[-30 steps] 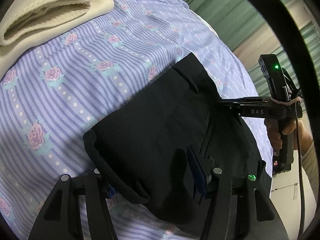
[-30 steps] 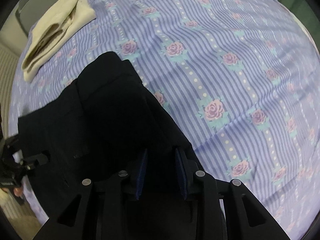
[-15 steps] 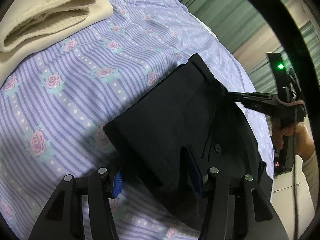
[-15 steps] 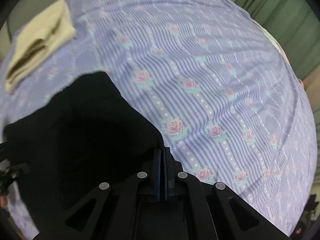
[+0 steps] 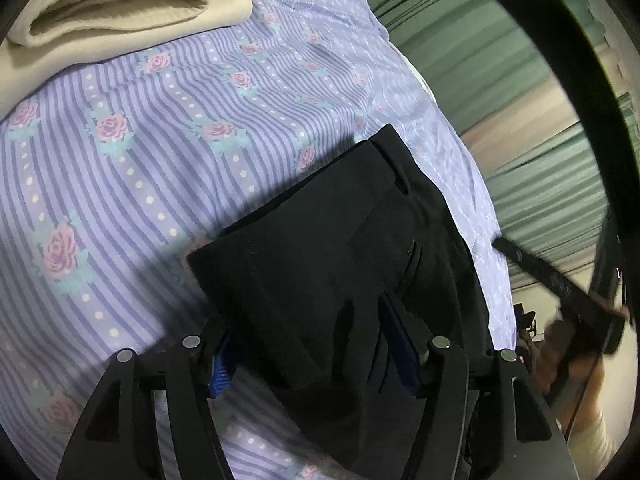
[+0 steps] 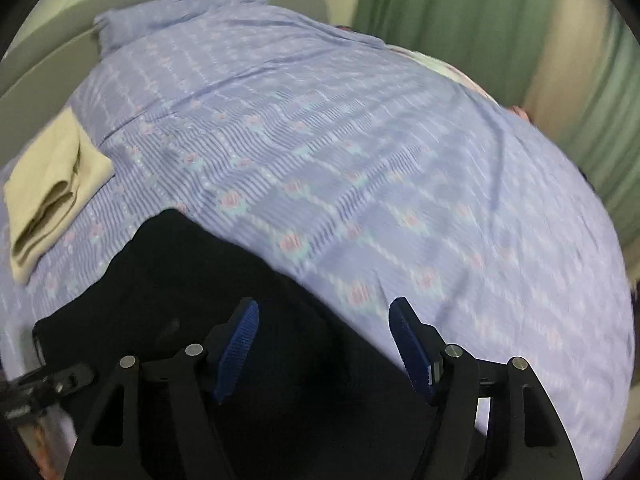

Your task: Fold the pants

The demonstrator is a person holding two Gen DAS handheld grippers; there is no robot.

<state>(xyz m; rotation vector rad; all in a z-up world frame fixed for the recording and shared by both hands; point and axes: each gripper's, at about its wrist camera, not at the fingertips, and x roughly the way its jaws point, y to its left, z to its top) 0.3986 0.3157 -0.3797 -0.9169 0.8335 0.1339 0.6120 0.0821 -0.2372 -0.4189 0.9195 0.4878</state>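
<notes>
Lying folded into a compact dark block, the black pants (image 5: 340,248) are found on the striped, rose-printed bedsheet (image 5: 132,184) near the bed's close edge, directly ahead of and beneath both tools. In the left wrist view the block's long axis is seen running from the left gripper (image 5: 316,352) up and to the right toward the waistband corner, where a belt loop and a pocket slit can be made out.

The left gripper's blue-padded fingers (image 5: 396,340) are spread apart and straddle the near end of the fold; cloth lies between them, but no clamping is shown. The right gripper (image 6: 326,344) is likewise held wide apart above the pants (image 6: 192,304), with nothing pinched, and its view is blurred. In the left wrist view it appears as a smeared dark bar (image 5: 560,284) off the bed's right side, so the left tool is judged the nearer to the fabric.

A folded cream blanket (image 5: 120,0) is seen well apart at the far left, and green curtains (image 6: 460,12) hang beyond the bed. Nothing stands between the fingers and the pants. The folding is judged nearly complete, with only a release or a final smoothing left.
</notes>
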